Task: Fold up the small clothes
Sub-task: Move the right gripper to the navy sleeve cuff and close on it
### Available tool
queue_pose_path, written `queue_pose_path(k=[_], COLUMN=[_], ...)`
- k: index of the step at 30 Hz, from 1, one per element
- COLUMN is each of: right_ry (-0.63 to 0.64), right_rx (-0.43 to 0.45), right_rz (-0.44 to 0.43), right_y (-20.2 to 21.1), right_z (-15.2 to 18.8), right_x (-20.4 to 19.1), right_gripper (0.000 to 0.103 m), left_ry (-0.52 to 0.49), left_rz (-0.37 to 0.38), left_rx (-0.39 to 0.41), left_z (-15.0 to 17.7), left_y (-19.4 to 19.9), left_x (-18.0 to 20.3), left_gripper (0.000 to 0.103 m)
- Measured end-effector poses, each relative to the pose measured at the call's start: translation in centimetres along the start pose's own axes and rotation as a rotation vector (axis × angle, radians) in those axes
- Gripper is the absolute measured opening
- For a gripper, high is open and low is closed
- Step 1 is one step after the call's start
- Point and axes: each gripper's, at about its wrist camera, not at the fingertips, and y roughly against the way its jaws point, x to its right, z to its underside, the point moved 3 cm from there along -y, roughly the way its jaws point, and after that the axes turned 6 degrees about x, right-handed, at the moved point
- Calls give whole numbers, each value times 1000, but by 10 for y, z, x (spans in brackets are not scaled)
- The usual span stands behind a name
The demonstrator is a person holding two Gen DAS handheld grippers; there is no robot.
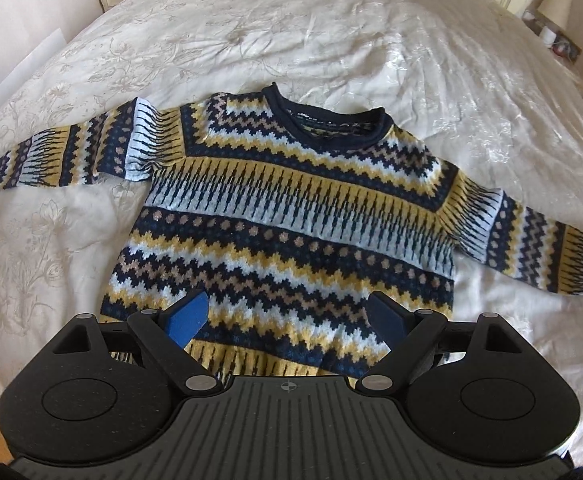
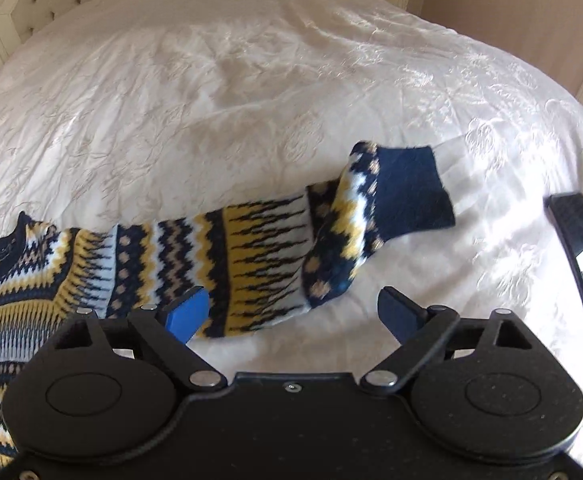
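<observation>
Both my jaws are spread wide, holding nothing: left gripper (image 1: 291,320) hovers over the hem of the sweater (image 1: 287,216), right gripper (image 2: 295,314) over its right sleeve (image 2: 251,256). Sweater lies flat, face up on the bed (image 1: 251,32), sleeves out, right cuff (image 2: 407,192) twisted up. Risk: loose knit bunches or slips on the slick cover if I pinch one layer only, skewing the fold.

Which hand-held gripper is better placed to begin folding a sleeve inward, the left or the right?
Probably the right hand-held gripper: it is open directly at the sleeve near the cuff. The left hand-held gripper, also open, faces the sweater hem.
</observation>
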Motion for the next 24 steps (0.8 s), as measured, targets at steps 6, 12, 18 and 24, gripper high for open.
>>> queue_pose_path(k=[6,12,18,24], right_ry=[30,54,-92,-149], right_rx=[65,58,-4,3], right_rz=[17,58,-44,-87], right_y=[-2,-21,-62,-82], right_z=[-39,-52,-41,-33], right_x=[36,77,104,107], right_gripper=[90,78,77,85], left_ry=[55,67,44,49], left_rz=[-31,-33,-37,-55], left_rx=[-15,-36,-50,-51], left_z=[2,8,10,8], left_y=[-1,-5,-6,-6], left_x=[1,11,21,15], left_gripper=[87,87,87,87])
